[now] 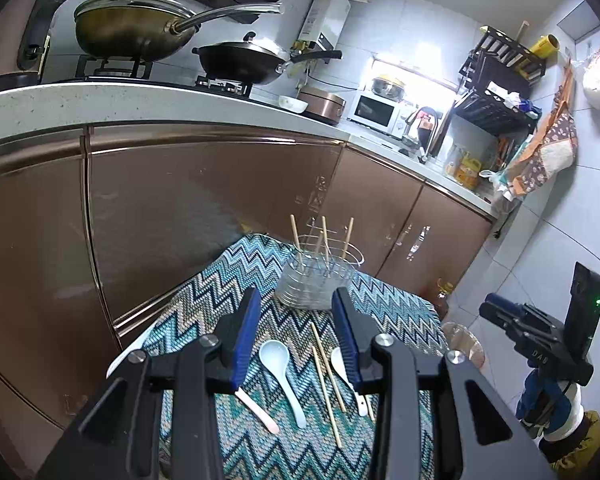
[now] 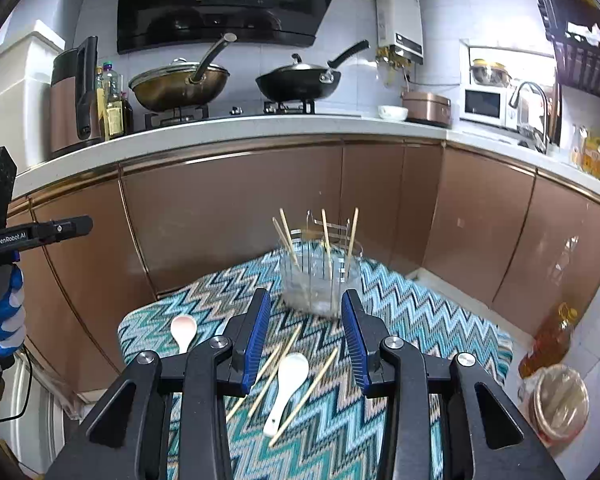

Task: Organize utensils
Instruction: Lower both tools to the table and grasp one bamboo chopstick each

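Hovering both half-open, empty grippers, left gripper and right gripper, short of the clear wire-and-plastic utensil holder dead ahead, since loose bamboo chopsticks and the white ceramic spoon below my jaws need collecting, I'd guess.

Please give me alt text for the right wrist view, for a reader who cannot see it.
The open, empty right tool hovers over a zigzag cloth where a white spoon, a pink spoon and loose chopsticks lie. Behind them stands a clear wire-framed holder with chopsticks upright in it.
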Demonstrator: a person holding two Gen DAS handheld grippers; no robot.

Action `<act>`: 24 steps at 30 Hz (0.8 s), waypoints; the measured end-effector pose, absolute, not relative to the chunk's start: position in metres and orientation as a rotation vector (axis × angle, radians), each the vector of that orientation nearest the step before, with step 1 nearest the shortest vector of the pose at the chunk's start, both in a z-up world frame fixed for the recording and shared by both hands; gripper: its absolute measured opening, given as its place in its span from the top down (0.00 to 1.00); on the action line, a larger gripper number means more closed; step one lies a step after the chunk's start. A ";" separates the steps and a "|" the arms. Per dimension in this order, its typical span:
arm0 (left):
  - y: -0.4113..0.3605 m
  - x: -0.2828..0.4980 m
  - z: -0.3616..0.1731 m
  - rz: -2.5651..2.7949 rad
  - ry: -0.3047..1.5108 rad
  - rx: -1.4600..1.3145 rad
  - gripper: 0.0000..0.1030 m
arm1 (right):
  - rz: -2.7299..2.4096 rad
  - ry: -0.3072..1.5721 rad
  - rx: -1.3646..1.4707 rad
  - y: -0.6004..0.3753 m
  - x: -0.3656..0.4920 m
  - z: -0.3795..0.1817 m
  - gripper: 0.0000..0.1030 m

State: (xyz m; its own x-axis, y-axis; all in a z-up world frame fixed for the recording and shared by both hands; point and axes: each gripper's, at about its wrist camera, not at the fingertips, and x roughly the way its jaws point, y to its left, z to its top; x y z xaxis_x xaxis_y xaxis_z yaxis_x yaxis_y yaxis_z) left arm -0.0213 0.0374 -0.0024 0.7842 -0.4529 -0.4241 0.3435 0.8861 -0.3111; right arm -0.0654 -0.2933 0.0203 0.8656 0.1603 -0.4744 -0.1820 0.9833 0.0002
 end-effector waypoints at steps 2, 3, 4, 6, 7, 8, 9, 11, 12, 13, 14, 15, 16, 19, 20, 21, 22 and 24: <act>0.033 -0.022 -0.005 -0.447 0.523 -0.225 0.66 | 0.174 0.512 -0.040 -0.295 -0.071 0.018 0.64; 0.030 -0.023 -0.007 -0.461 0.535 -0.226 0.66 | 0.171 0.521 -0.038 -0.295 -0.073 0.017 0.64; 0.028 -0.023 -0.010 -0.473 0.546 -0.227 0.66 | 0.167 0.532 -0.036 -0.296 -0.074 0.016 0.64; 0.021 -0.021 -0.017 -0.492 0.574 -0.226 0.66 | 0.158 0.561 -0.026 -0.299 -0.074 0.011 0.64; 0.018 -0.019 -0.021 -0.503 0.587 -0.227 0.66 | 0.155 0.575 -0.019 -0.300 -0.073 0.008 0.64; 0.014 -0.017 -0.025 -0.519 0.608 -0.229 0.66 | 0.152 0.599 -0.009 -0.302 -0.071 0.003 0.64; 0.010 -0.015 -0.028 -0.530 0.626 -0.230 0.66 | 0.151 0.614 -0.003 -0.303 -0.070 0.000 0.64; 0.001 -0.008 -0.040 -0.551 0.670 -0.231 0.66 | 0.149 0.661 0.015 -0.305 -0.062 -0.011 0.64; -0.004 -0.004 -0.046 -0.558 0.693 -0.230 0.66 | 0.152 0.680 0.027 -0.307 -0.059 -0.016 0.64; -0.009 0.000 -0.051 -0.562 0.716 -0.229 0.66 | 0.156 0.707 0.042 -0.309 -0.052 -0.023 0.64; -0.015 0.006 -0.058 -0.569 0.748 -0.228 0.66 | 0.157 0.725 0.049 -0.310 -0.049 -0.027 0.64; -0.018 0.010 -0.064 -0.574 0.768 -0.230 0.66 | 0.159 0.750 0.058 -0.311 -0.042 -0.034 0.64; -0.025 0.018 -0.072 -0.586 0.803 -0.233 0.66 | 0.161 0.773 0.066 -0.312 -0.036 -0.040 0.64; -0.047 0.040 -0.094 -0.602 0.901 -0.222 0.66 | 0.171 0.843 0.091 -0.315 -0.017 -0.060 0.64; -0.056 0.049 -0.102 -0.604 0.935 -0.211 0.66 | 0.172 0.865 0.099 -0.316 -0.011 -0.067 0.64; -0.066 0.056 -0.109 -0.607 0.964 -0.202 0.67 | 0.174 0.888 0.107 -0.318 -0.003 -0.074 0.65; -0.074 0.065 -0.116 -0.607 0.997 -0.192 0.67 | 0.177 0.909 0.115 -0.320 0.004 -0.081 0.65; -0.090 0.083 -0.132 -0.600 1.059 -0.178 0.67 | 0.180 0.947 0.132 -0.324 0.018 -0.092 0.67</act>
